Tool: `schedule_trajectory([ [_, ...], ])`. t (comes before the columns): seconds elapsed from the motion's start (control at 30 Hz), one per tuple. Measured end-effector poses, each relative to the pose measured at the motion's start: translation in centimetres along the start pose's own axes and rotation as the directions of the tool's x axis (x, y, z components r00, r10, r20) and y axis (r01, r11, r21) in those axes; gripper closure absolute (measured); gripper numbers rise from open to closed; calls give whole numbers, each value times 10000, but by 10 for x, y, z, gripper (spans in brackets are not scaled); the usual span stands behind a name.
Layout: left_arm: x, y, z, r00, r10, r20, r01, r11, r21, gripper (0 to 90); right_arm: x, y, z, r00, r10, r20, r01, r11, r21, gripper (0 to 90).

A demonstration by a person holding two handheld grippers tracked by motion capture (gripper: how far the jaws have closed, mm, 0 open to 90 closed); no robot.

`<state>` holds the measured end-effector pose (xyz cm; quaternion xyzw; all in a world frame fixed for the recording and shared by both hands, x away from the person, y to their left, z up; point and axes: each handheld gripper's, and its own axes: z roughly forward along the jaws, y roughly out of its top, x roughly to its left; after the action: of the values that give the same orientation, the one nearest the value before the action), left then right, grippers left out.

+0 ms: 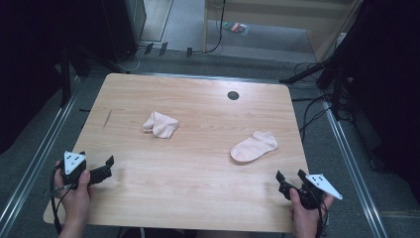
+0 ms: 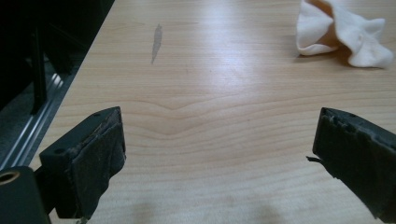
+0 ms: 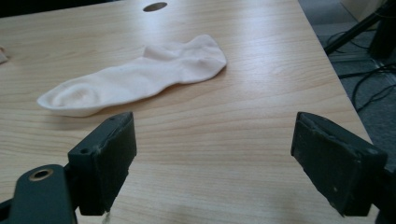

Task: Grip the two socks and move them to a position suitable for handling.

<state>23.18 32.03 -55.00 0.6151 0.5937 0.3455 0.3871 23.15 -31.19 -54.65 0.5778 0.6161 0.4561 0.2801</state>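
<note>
Two pale pink socks lie on the wooden table (image 1: 198,168). A crumpled sock (image 1: 160,124) rests left of centre, seen at the top right (image 2: 343,32) in the left gripper view. A flat sock (image 1: 254,146) lies to the right, stretched out ahead (image 3: 135,77) in the right gripper view. My left gripper (image 1: 105,168) hovers near the table's front left corner, jaws wide apart over bare wood (image 2: 219,140). Near the front right edge my right gripper (image 1: 291,179) is open too (image 3: 212,154), a short way in front of the flat sock.
A dark round hole (image 1: 233,95) marks the table's far side, also at the top (image 3: 155,6) of the right gripper view. A grey smear (image 2: 157,42) stains the wood at left. Cables (image 1: 317,106) and stand legs lie on the floor around the table.
</note>
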Motion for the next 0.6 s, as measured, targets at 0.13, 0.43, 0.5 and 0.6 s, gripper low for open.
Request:
schedule_trajectory([
  [0.13, -4, 3, 6, 9998, 176, -73, -175, 9996, 209, 26, 0, 5, 0, 9995, 81, 308, -87, 9998, 178, 145],
  [0.43, -3, 3, 7, 9999, 135, -2, -135, 9994, 309, 28, 14, 23, -2, 9997, -227, 73, 224, 9992, 341, 147],
  [0.5, -3, 3, 7, 10000, 97, 13, -97, 9995, 298, 34, 16, 27, -2, 9999, -142, -36, 143, 9994, 312, 145],
  [0.6, -3, 3, 7, 9999, 118, -10, -117, 9994, 323, 40, 28, 42, 1, 9984, -413, -381, 423, 9988, 261, 145],
])
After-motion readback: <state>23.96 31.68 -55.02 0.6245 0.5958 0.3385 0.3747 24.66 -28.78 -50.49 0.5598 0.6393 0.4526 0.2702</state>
